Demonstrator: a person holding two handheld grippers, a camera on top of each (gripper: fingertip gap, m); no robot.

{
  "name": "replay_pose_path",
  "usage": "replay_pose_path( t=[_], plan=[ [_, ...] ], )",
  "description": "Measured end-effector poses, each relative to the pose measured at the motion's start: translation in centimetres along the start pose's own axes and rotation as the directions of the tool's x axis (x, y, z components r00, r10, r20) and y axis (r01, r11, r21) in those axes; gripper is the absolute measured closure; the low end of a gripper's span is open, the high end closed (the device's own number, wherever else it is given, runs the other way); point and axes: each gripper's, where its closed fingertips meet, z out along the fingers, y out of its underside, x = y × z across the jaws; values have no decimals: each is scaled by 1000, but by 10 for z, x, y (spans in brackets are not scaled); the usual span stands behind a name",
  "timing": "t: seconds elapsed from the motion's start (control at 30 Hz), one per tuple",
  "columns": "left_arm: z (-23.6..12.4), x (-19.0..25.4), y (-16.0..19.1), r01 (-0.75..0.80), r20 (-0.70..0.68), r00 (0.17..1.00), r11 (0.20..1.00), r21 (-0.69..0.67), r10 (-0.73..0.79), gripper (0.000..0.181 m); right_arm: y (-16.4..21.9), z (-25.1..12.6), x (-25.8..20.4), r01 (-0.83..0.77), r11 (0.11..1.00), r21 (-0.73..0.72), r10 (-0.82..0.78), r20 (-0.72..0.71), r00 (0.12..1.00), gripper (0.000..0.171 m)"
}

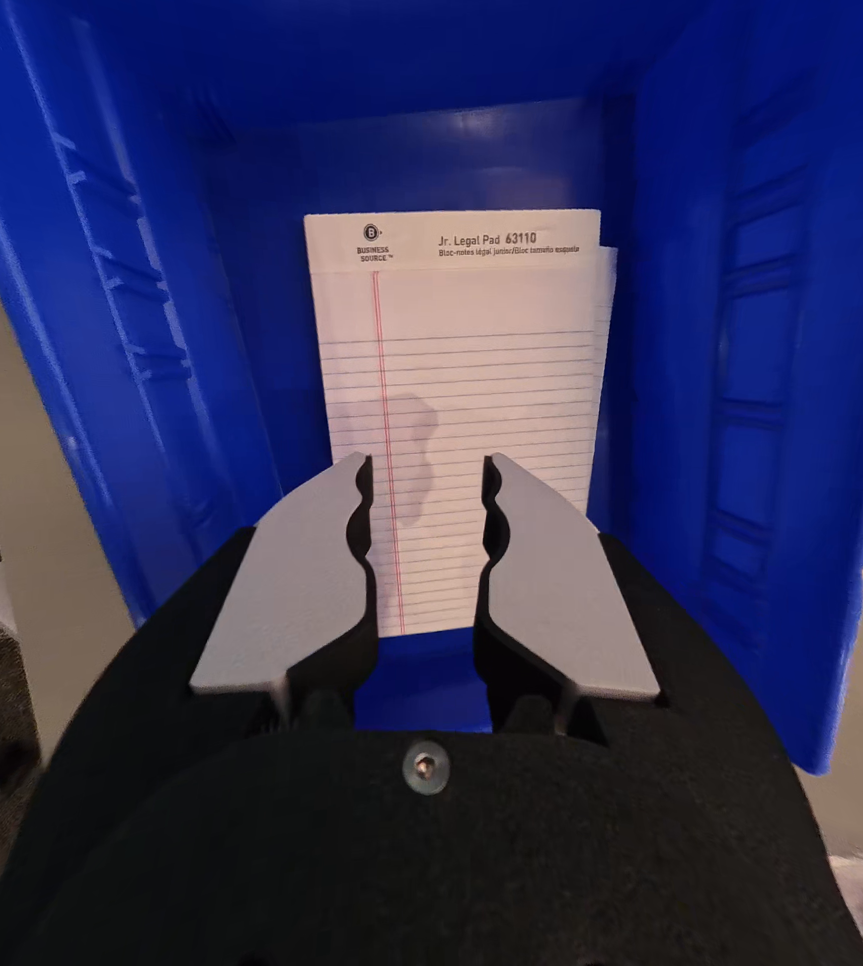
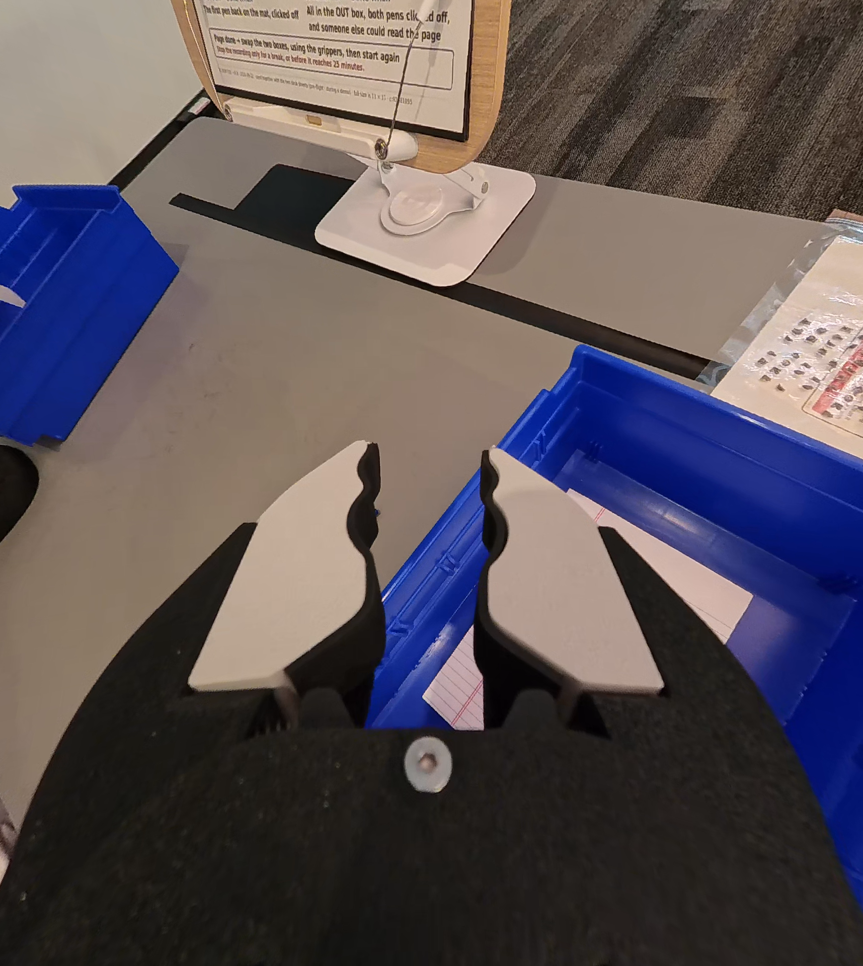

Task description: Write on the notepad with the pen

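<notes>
**A:** Where is the notepad?

**B:** A white lined notepad (image 1: pixel 458 418) with a red margin line lies flat on the floor of a blue bin (image 1: pixel 764 366), its printed header strip at the far end. A second sheet peeks out from under its right edge. No pen shows in either view.

**A:** What is the left gripper doing?

**B:** The left gripper (image 1: pixel 428 457) hangs over the near half of the pad, pointing down into the bin. Its grey fingers (image 1: pixel 303 564) are spread apart and hold nothing. Their shadow falls on the page; I cannot tell whether they touch the paper.

**A:** And the right one?

**B:** The right gripper (image 2: pixel 429 449) hovers above the grey table (image 2: pixel 288 366), straddling the left wall of a blue bin (image 2: pixel 732 434) that holds lined paper (image 2: pixel 680 575). Its fingers are also spread and empty. Farther off, a second blue bin (image 2: pixel 63 313) sits at the left, and a white stand (image 2: pixel 424 225) carries an instruction sheet.

**A:** Which step is this?

**B:** An early one, I judge: fetching the pad. Nothing is written yet. The next move likely calls for lowering the left fingers onto the pad's near edge, closing on it, and lifting it out to the table. The pen must then be found.
</notes>
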Motion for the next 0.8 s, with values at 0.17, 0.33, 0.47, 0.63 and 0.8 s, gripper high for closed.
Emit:
replay_pose_path(
  t=[0.17,0.33,0.47,0.63,0.8],
  plan=[
    [14,-2,-1,6,-4,1000,1000,-10,-6,141,1,-1,2,-3,1000,-3,3,-3,1000,135],
    [23,-17,0,-28,139,990,999,-47,34,139,1,-2,5,-13,1000,4,13,-6,1000,135],
    [31,-24,1,-7,193,981,997,-78,22,123,1,-2,6,-13,1000,2,13,-5,1000,135],
    [46,-22,6,30,163,987,992,-120,-10,120,2,-1,6,-11,1000,-2,11,-4,1000,135],
    [50,-24,5,61,134,990,991,-118,-45,117,1,-1,5,-10,1000,0,10,-3,1000,135]
  ],
)
